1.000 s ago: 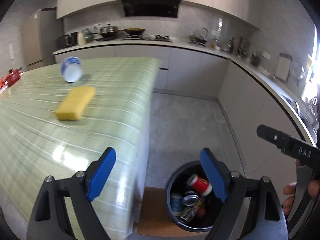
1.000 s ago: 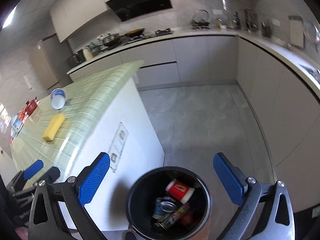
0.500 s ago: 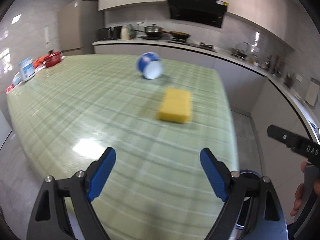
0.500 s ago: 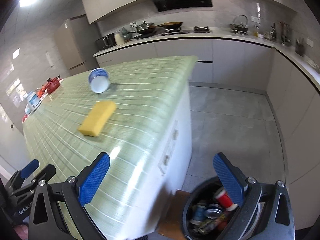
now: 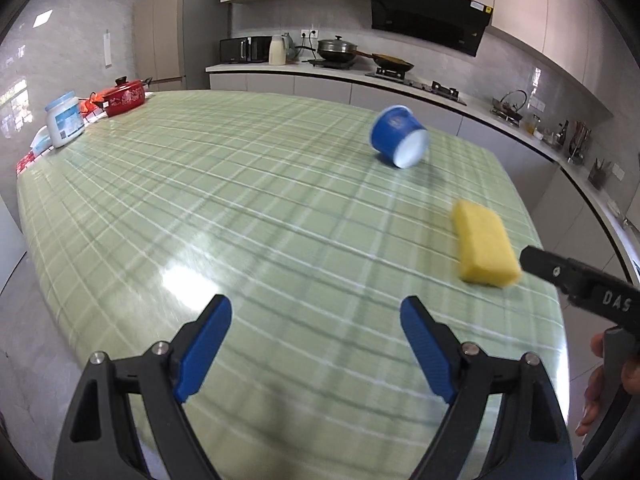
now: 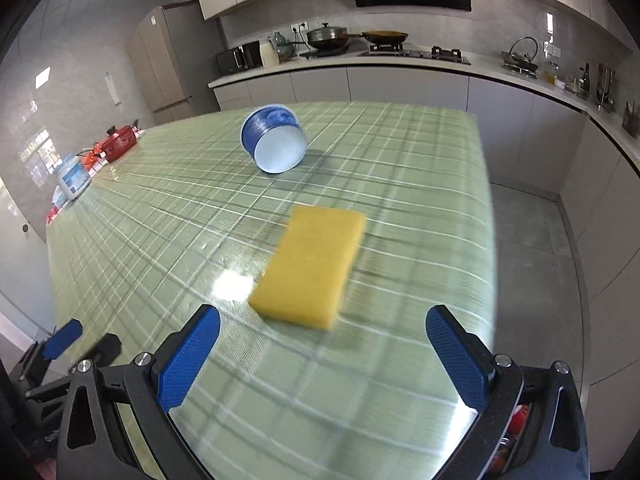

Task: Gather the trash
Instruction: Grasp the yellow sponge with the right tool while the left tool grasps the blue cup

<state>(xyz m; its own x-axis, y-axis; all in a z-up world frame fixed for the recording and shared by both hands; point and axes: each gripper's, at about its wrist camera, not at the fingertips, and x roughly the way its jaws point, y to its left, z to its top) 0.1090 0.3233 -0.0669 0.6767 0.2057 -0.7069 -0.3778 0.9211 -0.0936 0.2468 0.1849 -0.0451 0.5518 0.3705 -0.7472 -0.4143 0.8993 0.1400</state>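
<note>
Over the green-checked counter [image 6: 400, 152], both tongs hang wide open and empty: the left tongs [image 5: 316, 340] above bare cloth, the right tongs [image 6: 324, 354] just short of the yellow sponge [image 6: 310, 266]. This looks like the approach; next, close on the sponge. The tipped blue cup [image 6: 274, 142] lies beyond; nothing blocks.

Your yellow rectangular sponge [image 6: 310, 270] looks smeared along its edges in the right wrist view, and the green checked tablecloth [image 6: 280, 400] blurs into streaks near you. The trash bin [image 6: 516, 432] sits almost wholly hidden behind a right gripper finger. Your right hand [image 5: 612, 384] is cut off by the left view's edge. Countertop bottles [image 5: 568, 140] are too small to identify.
</note>
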